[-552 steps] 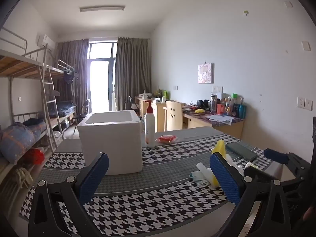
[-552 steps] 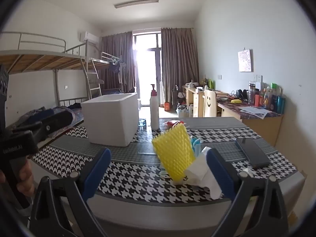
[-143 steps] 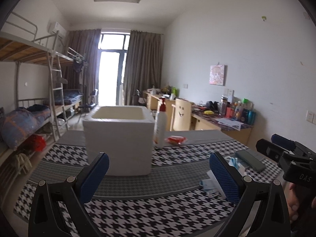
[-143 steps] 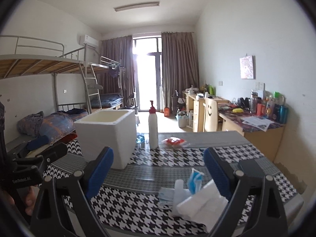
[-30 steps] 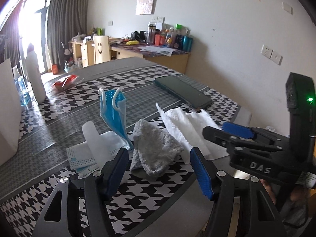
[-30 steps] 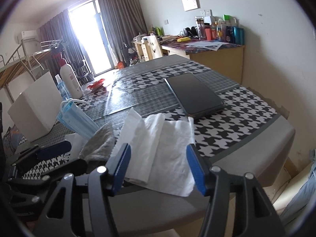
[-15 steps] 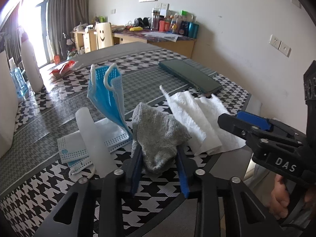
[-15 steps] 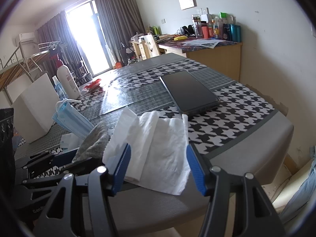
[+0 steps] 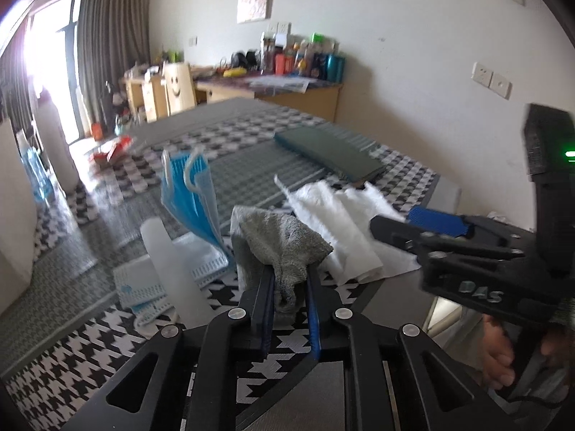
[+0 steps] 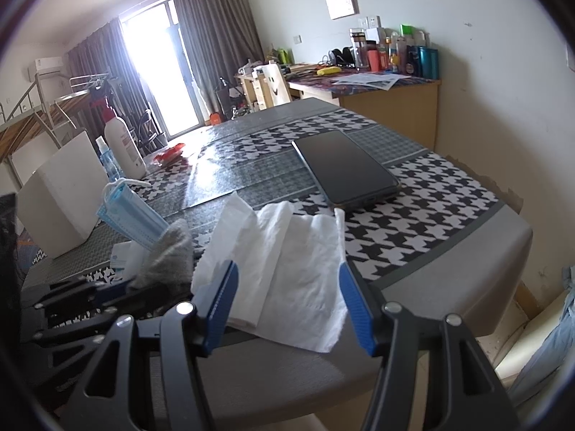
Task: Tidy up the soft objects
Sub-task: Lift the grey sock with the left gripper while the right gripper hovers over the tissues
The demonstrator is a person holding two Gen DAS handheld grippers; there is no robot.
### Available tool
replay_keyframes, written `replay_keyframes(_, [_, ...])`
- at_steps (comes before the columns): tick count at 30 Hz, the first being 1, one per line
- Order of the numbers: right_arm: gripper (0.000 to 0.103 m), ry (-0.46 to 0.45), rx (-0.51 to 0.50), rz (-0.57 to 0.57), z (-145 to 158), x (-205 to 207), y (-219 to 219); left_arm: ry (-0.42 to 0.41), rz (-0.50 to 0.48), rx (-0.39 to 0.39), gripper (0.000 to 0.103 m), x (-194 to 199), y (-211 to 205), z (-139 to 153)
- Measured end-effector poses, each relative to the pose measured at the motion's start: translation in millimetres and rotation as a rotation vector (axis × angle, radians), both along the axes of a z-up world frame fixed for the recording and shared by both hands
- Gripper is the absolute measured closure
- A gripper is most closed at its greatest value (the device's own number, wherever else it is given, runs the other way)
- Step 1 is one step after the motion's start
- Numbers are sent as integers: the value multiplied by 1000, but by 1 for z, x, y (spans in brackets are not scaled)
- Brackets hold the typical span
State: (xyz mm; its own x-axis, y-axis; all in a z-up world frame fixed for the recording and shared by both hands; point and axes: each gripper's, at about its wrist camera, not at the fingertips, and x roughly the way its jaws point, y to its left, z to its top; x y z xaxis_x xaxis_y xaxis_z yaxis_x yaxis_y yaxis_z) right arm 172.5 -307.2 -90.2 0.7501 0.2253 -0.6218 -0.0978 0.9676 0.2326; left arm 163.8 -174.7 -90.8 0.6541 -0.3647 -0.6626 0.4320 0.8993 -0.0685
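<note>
One soft item is in hand so far: the left gripper (image 9: pixel 290 296) has its fingers nearly closed, pinching the lower fold of the crumpled grey terry cloth (image 9: pixel 278 242), which sits near the front edge of the houndstooth-patterned tabletop (image 10: pixel 424 222). Can't tell if the cloth is off the surface yet. The right gripper (image 10: pixel 287 300) hovers just over the front edge with fingers wide apart, holding nothing; the unfolded white paper tissue (image 10: pixel 287 255) lies between and below them, so I'd guess that's its next target. Left to sort, by my read: the tissue, the blue pleated face mask (image 9: pixel 190 194) propped upright against the cloth, the flat white-and-blue masks (image 9: pixel 172 269) beside it, and a translucent white strip (image 9: pixel 169 265) lying over those. The white foam box (image 10: pixel 61 194) near the tabletop's far left corner looks like the likely drop bin; its inside isn't visible, so nothing confirmed stored. The dark flat phone (image 10: pixel 345 168) toward the right edge isn't soft, leave it. Overall: early stage, most of the pile untouched.
</note>
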Motion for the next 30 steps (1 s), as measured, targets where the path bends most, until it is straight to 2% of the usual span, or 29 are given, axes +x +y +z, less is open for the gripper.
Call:
replay_keyframes(4, [39,4,-7,4,-1,1,4,-42,-27,-17,86,-10,2,12])
replay_keyframes(7, [31,7,-15,9,-2,2,7,-75,-49,-27,86,-17,4,21])
replay_keyframes(14, [31,10,-45,-11,-3,8,10,-128,-50,-52,86,-29,14,39])
replay_keyframes(24, [31,69,-84,-15,-15,20,15,-154,-52,-70,86,-40,25,47])
replay_keyframes(30, [31,74,-112,-16,-15,21,22,-167,-48,-77,86,-47,31,51])
